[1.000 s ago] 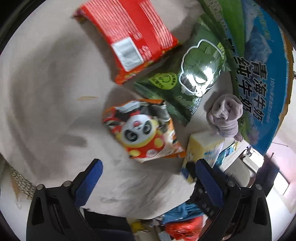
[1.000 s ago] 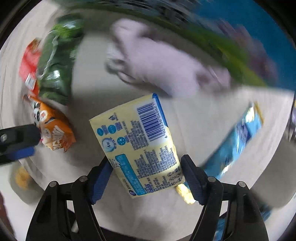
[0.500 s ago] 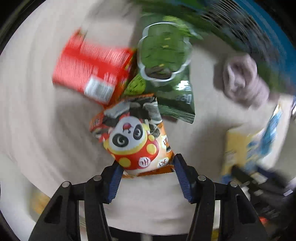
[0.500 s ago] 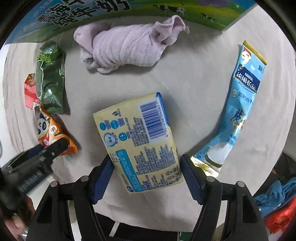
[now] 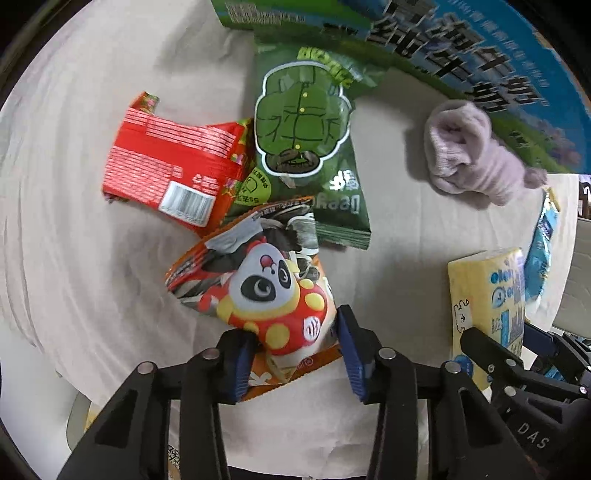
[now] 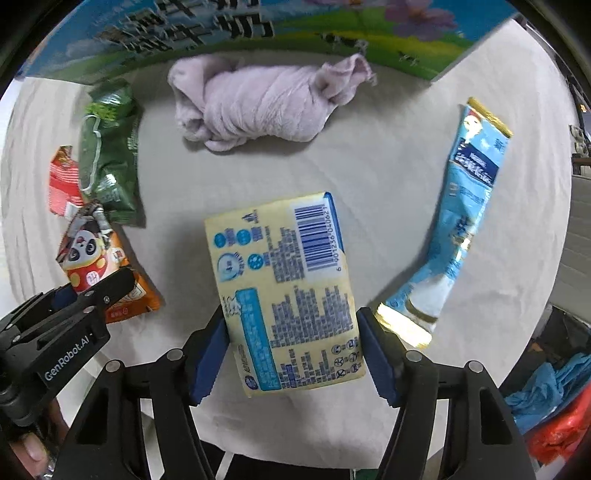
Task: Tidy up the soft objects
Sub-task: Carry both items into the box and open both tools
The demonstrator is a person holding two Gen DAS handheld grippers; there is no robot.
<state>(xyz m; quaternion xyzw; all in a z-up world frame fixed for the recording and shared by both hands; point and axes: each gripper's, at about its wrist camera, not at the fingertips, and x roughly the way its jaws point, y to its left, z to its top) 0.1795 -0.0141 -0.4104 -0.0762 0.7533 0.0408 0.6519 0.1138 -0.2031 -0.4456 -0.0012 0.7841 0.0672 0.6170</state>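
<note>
Layout relative to the tissue pack [image 6: 284, 291]: rolled cloth [image 6: 266, 107] behind it, before the carton [image 6: 258, 33]; stick sachet [image 6: 458, 221] to its right; panda packet [image 6: 96, 266] to its left, with the leaf-print packet [image 6: 109, 155] and barcode packet [image 6: 64, 181] farther behind-left, overlapping.

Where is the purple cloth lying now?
In the right wrist view, the purple cloth lies at top centre, just before the milk carton box, with the green snack bag on its left.
</note>
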